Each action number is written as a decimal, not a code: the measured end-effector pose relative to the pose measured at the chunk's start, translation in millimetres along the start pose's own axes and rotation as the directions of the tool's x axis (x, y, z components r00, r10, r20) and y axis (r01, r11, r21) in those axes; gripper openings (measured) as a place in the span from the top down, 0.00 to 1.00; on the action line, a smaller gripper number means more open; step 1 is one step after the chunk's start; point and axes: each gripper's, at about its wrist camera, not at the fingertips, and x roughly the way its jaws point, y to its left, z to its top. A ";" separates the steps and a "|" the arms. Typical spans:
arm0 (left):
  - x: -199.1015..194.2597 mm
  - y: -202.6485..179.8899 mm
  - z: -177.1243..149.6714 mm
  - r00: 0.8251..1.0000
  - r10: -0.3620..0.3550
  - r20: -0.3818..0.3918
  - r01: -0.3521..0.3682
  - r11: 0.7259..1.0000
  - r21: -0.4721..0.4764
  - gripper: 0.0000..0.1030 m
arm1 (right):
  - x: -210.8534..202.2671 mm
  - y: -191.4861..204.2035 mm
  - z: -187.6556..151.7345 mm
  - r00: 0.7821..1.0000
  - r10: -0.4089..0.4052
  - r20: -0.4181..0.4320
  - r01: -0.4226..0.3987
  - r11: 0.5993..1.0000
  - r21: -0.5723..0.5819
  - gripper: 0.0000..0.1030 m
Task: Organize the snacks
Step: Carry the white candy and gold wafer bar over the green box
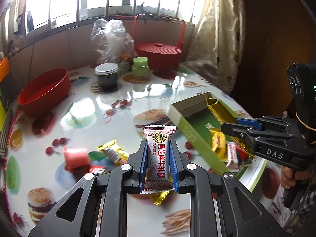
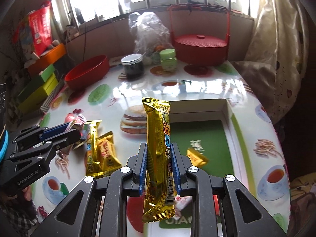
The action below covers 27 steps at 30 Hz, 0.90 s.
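Note:
My left gripper (image 1: 159, 150) is shut on a white nougat candy (image 1: 159, 156) with red print, held upright above the table. My right gripper (image 2: 159, 150) is shut on a long gold snack bar (image 2: 158, 154), held over the near part of the open green box (image 2: 230, 108). The box holds a small gold candy (image 2: 196, 156) and several more wrapped sweets (image 1: 231, 154). In the left wrist view the right gripper (image 1: 230, 125) comes in from the right with the gold bar (image 1: 219, 110) above the box (image 1: 177, 116). In the right wrist view the left gripper (image 2: 76, 130) appears at the left.
Loose snacks lie on the patterned table: gold packets (image 2: 100, 150), a pink packet (image 1: 76, 157), a gold wrapper (image 1: 112, 152). Further back stand a red bowl (image 1: 44, 90), a dark jar (image 1: 106, 76), a green jar (image 1: 140, 66), a plastic bag (image 1: 111, 37) and a red lidded basket (image 1: 159, 54).

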 end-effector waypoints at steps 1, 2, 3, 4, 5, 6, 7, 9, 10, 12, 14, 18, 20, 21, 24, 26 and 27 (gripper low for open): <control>1.1 -2.5 1.3 1.000 -0.006 0.000 0.006 1.000 0.003 0.79 | -1.6 -3.7 -1.0 1.000 -0.004 0.001 0.004 1.000 0.008 0.79; 2.8 -6.0 3.0 1.000 -0.015 0.001 0.015 1.000 0.006 0.79 | -3.0 -7.3 -2.2 1.000 -0.008 0.002 0.008 1.000 0.015 0.79; 3.4 -8.7 3.6 1.000 -0.021 0.001 0.021 1.000 0.008 0.79 | -3.8 -10.4 -3.2 1.000 -0.011 0.002 0.011 1.000 0.019 0.79; 5.6 -12.8 5.3 1.000 -0.031 0.000 0.031 0.999 0.013 0.79 | -4.8 -14.5 -4.7 1.000 -0.018 0.001 0.018 0.999 0.026 0.79; 8.2 -15.5 7.3 0.999 -0.037 -0.002 0.037 0.999 0.015 0.79 | -5.4 -18.1 -6.1 1.000 -0.025 -0.001 0.025 0.999 0.033 0.79; 10.7 -18.5 8.6 0.999 -0.042 -0.007 0.043 0.999 0.018 0.79 | -5.6 -21.1 -6.9 1.000 -0.031 -0.003 0.031 0.999 0.039 0.79; 13.1 -21.4 10.4 0.999 -0.050 -0.010 0.050 0.999 0.020 0.79 | -6.2 -25.3 -8.1 0.999 -0.039 -0.005 0.039 0.998 0.046 0.79; 16.8 -26.8 14.1 0.998 -0.063 -0.013 0.063 0.998 0.024 0.79 | -8.0 -32.1 -10.7 0.999 -0.054 -0.007 0.054 0.997 0.058 0.79; 19.4 -29.7 16.4 0.998 -0.069 -0.014 0.070 0.997 0.027 0.79 | -8.9 -36.2 -11.9 0.998 -0.060 -0.008 0.060 0.996 0.066 0.79; 23.6 -34.5 19.1 0.997 -0.080 -0.018 0.080 0.996 0.029 0.79 | -10.3 -43.5 -14.4 0.997 -0.076 -0.015 0.077 0.994 0.077 0.79; 29.3 -41.3 22.5 0.995 -0.094 -0.021 0.095 0.995 0.036 0.79 | -10.0 -49.5 -16.9 0.996 -0.091 -0.023 0.093 0.992 0.083 0.79; 41.9 -50.9 27.2 0.992 -0.121 -0.040 0.122 0.992 0.028 0.79 | -9.5 -61.4 -22.3 0.993 -0.110 -0.033 0.113 0.988 0.107 0.79; 47.4 -56.9 29.4 0.991 -0.127 -0.047 0.129 0.991 0.038 0.79 | -9.9 -66.3 -23.3 0.993 -0.115 -0.034 0.118 0.986 0.117 0.79; 49.2 -58.2 30.3 0.991 -0.128 -0.050 0.130 0.991 0.037 0.79 | -10.6 -70.1 -24.0 0.992 -0.120 -0.034 0.123 0.985 0.121 0.79; 58.0 -63.0 33.6 0.988 -0.141 -0.061 0.143 0.989 0.026 0.79 | -10.9 -78.4 -25.3 0.991 -0.129 -0.040 0.134 0.982 0.132 0.79; 64.0 -66.3 34.3 0.988 -0.139 -0.066 0.141 0.990 0.028 0.79 | -10.4 -83.8 -25.6 0.990 -0.137 -0.043 0.142 0.980 0.139 0.79; 66.4 -66.9 34.3 0.987 -0.142 -0.072 0.144 0.989 0.025 0.79 | -9.8 -86.4 -25.8 0.990 -0.137 -0.046 0.142 0.979 0.143 0.79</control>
